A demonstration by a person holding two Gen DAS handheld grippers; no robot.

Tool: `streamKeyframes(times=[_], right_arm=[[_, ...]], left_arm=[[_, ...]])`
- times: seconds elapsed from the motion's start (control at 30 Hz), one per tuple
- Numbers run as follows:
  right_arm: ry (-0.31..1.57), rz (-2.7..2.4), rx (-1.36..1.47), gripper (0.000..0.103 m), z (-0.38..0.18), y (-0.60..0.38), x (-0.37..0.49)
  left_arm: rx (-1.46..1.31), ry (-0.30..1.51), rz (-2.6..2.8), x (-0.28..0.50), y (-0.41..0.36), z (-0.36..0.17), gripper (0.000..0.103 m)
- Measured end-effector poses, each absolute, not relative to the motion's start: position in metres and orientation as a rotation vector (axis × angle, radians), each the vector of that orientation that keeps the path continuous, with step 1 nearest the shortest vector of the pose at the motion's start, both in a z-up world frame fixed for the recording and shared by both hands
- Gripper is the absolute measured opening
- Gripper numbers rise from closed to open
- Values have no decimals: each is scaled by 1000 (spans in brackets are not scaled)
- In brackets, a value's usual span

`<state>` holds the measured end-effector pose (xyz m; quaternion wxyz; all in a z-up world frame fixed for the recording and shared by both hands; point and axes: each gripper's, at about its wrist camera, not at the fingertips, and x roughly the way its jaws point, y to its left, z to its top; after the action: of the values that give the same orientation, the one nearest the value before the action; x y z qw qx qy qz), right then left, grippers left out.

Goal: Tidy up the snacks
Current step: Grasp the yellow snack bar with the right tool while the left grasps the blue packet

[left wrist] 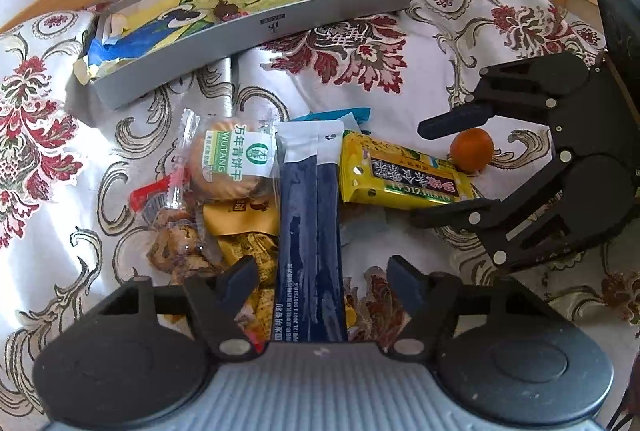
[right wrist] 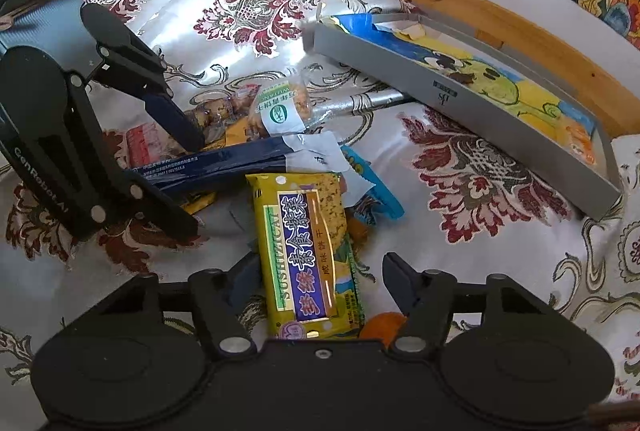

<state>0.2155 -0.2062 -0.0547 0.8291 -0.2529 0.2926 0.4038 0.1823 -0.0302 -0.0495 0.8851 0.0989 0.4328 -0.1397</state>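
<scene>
- My left tongs (left wrist: 322,271) stood wide apart at the bottom centre of the left view, pointing up the frame, with the long dark blue packet (left wrist: 308,231) running lengthwise between the two fingers and neither finger touching it.
- In the right view those same left tongs (right wrist: 192,187) reached in from the upper left, angled down toward the snack pile, one finger over the dark blue packet and the other low beside it.
- My right tongs (right wrist: 320,271) were also spread wide at the bottom centre of the right view, straddling the near end of the yellow cracker pack (right wrist: 308,251); I could not tell whether the left finger touched it.
- In the left view the right tongs (left wrist: 416,173) came in from the right edge, fingers level with the cloth, open around the yellow cracker pack's end and the small orange fruit (left wrist: 471,149).
- The round biscuit packet (left wrist: 236,167) lay just left of the blue packet, mid-frame.
- The grey tray (left wrist: 256,31) sat in the upper left of the left view, on the flowered cloth (left wrist: 360,71), well apart from the pile.
</scene>
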Motion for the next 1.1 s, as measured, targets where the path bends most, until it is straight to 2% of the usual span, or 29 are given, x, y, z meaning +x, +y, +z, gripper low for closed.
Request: streamKeyframes(times=[0.27,0.47,0.77,0.8,0.87,1.1], right_arm=[[652,862,-518,64,-57,-206,220],[671,874,-506,55,-58,-206,220],[687,868,-490,55,-59,-206,221],[688,867,-488,55,-59,-206,221],[690,867,-484,55,-59,-206,222],[702,861,-457,53,-58,-207,224]], left_arm=[[176,918,-265,191,-21,-47,59],[188,917,-260,190,-21,-46,53],[239,931,-311,192,-32,-44,49],[235,932,-310,193,-31,-44,47],[226,938,-305,194,-30,-44,38],[201,947,-289,194,-29,-44,32]])
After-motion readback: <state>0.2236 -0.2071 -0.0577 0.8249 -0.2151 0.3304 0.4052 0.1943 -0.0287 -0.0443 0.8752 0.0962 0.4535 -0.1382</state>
